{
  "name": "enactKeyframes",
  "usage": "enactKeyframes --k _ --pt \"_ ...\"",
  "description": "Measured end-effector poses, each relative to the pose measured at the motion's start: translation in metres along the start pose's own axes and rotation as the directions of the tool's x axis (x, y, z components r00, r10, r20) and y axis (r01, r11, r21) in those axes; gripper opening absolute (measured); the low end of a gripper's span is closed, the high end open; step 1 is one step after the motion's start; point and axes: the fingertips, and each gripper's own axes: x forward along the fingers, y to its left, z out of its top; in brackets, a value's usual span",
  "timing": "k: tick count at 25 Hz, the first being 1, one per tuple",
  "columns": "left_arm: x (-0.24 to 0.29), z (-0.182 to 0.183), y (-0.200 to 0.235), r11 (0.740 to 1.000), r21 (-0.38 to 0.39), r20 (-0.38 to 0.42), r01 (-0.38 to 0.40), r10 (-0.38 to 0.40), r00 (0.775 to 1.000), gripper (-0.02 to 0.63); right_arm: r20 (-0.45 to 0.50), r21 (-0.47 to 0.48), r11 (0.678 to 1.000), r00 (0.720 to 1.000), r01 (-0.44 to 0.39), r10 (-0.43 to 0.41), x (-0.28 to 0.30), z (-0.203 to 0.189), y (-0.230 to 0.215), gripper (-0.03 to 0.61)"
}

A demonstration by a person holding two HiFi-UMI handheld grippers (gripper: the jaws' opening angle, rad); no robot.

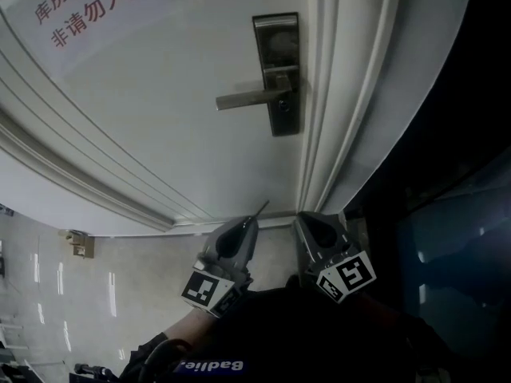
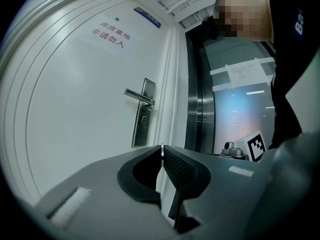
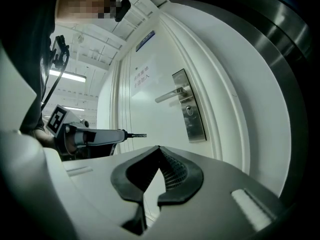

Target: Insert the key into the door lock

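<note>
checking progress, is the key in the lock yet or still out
Out. The key sticks from the left gripper's closed tips, in open air, well short of the lock.

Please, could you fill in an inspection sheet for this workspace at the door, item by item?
Surface: white door, looks closed.
Job's things: key clear of the lock plate; keyhole under the lever handle.
Clutter: small unclear object on the floor.
Grippers: left claw shut on the key; right claw shut, empty.
Cables: dark cable beside the person.
Surroundings: paper sign with red characters on the door; floor glossy.
</note>
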Motion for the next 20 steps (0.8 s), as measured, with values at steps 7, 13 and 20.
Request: enactKeyframes --k 7,13,20 --pt "0.025 0.005 -0.006 1.0 -0.002 0.003 -0.005 0.005 1.0 0.031 0.021 0.003 1.0 1.0 -0.002 0.002 -0.001 0.01 -0.026 0.003" --pt "0.037 0.01 -0.001 1.0 -0.005 0.013 -0.003 0.003 1.0 0.031 0.027 -0.008 1.0 1.0 -0.001 0.001 0.003 0.014 -0.033 0.003" --pt "0.05 0.013 0.011 0.991 -0.132 0.032 0.013 -0.009 0.999 0.031 0.047 -0.026 0.999 0.998 0.032 -0.031 0.004 0.022 -0.043 0.003"
